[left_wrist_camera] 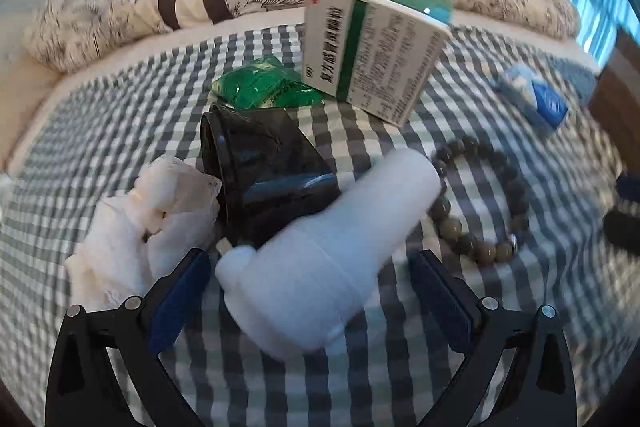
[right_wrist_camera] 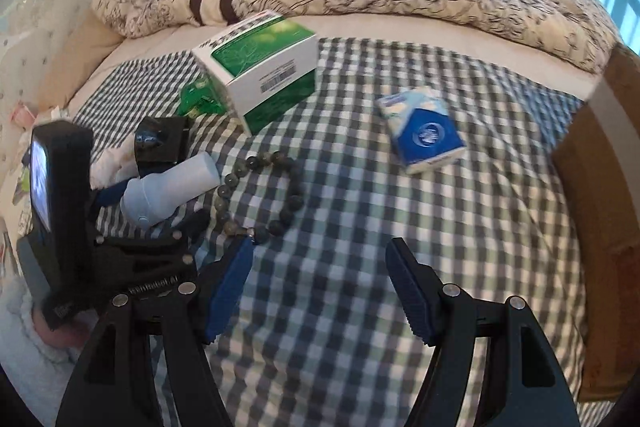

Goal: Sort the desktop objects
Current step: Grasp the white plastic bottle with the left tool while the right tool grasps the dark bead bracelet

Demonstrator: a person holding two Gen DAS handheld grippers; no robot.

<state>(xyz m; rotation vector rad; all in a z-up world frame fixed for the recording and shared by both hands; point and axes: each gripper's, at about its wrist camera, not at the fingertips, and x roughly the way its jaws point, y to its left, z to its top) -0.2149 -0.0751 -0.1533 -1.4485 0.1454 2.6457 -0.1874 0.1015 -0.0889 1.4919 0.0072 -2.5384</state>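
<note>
Sorting lot, on a checked cloth [right_wrist_camera: 360, 227] spread over a bed; nothing looks grouped yet, so by judgement the sort is near its start and every item is still to be placed. Item in hand's reach: white bottle [left_wrist_camera: 320, 259], lying on its side between the fingers of the left gripper [left_wrist_camera: 310, 287], which stand spread with a gap either side, gripping nothing; long axis runs from 7 to 1 o'clock in the left wrist view, nozzle end toward 7, nearest the camera. Touching it at 11 o'clock: black cup [left_wrist_camera: 260, 163], tipped over. At 9 o'clock: crumpled tissue [left_wrist_camera: 140, 227]. Beyond: green sachets [left_wrist_camera: 260, 87] and medicine box [left_wrist_camera: 372, 55]. At 3 o'clock: bead bracelet [left_wrist_camera: 480, 199]. Well apart: blue tissue pack [right_wrist_camera: 424, 131]. Right gripper [right_wrist_camera: 320, 291]: fingers apart, empty, above bare cloth.
</note>
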